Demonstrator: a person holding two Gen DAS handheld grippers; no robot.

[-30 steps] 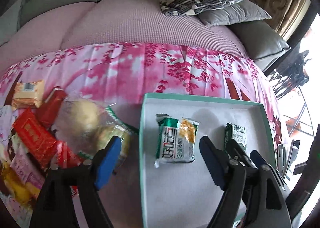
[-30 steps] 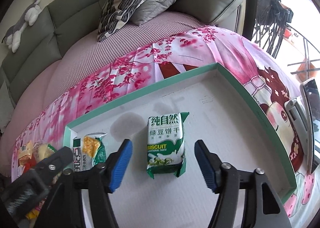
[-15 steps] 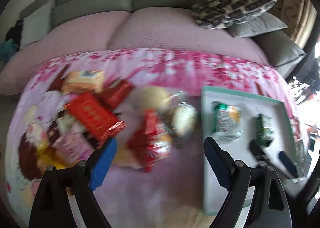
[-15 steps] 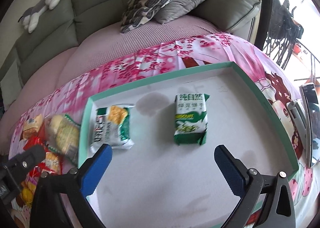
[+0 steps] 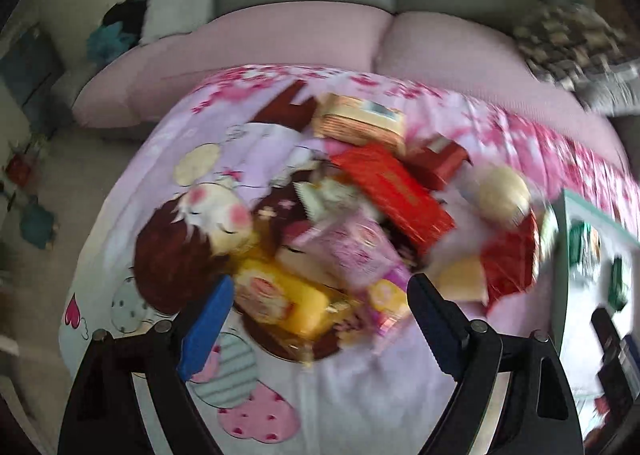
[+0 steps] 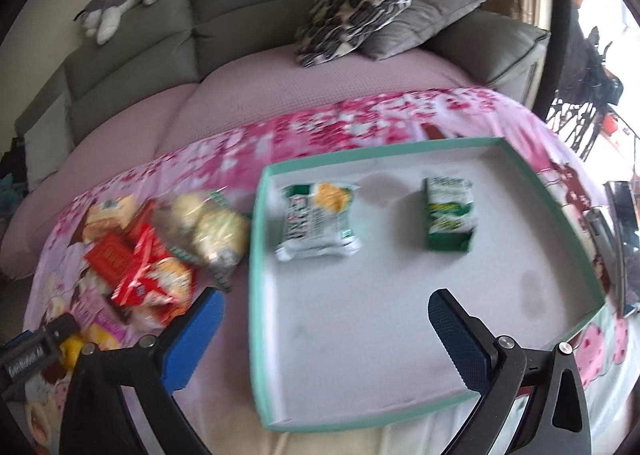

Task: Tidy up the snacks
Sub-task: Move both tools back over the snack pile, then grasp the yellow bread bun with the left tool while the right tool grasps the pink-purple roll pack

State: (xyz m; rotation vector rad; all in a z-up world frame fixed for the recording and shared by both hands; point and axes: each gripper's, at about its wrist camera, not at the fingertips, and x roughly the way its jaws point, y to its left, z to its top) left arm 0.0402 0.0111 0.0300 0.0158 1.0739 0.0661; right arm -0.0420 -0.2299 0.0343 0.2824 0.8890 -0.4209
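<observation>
A shallow teal-rimmed box (image 6: pixel 256 239) lies on the pink cloth and holds a white-green cracker pack (image 6: pixel 318 221) and a green biscuit pack (image 6: pixel 450 215). A pile of snacks (image 5: pixel 360 231) lies left of the box: a red box (image 5: pixel 394 193), a pink pack (image 5: pixel 352 251), a yellow cake pack (image 5: pixel 276 295), round buns (image 5: pixel 504 191). My left gripper (image 5: pixel 316 319) is open and empty, over the near side of the pile. My right gripper (image 6: pixel 324 339) is open and empty, above the box's near left part. The pile also shows in the right wrist view (image 6: pixel 152 259).
A sofa with patterned and grey cushions (image 6: pixel 364 3) stands behind the cloth. A plush dog (image 6: pixel 124 3) lies on the sofa back. A phone-like device (image 6: pixel 620 215) lies right of the box. The left gripper's body (image 6: pixel 28 351) shows at the lower left.
My left gripper has swung left from the box to the snack pile. My right gripper has pulled back from the green biscuit pack and opened wider.
</observation>
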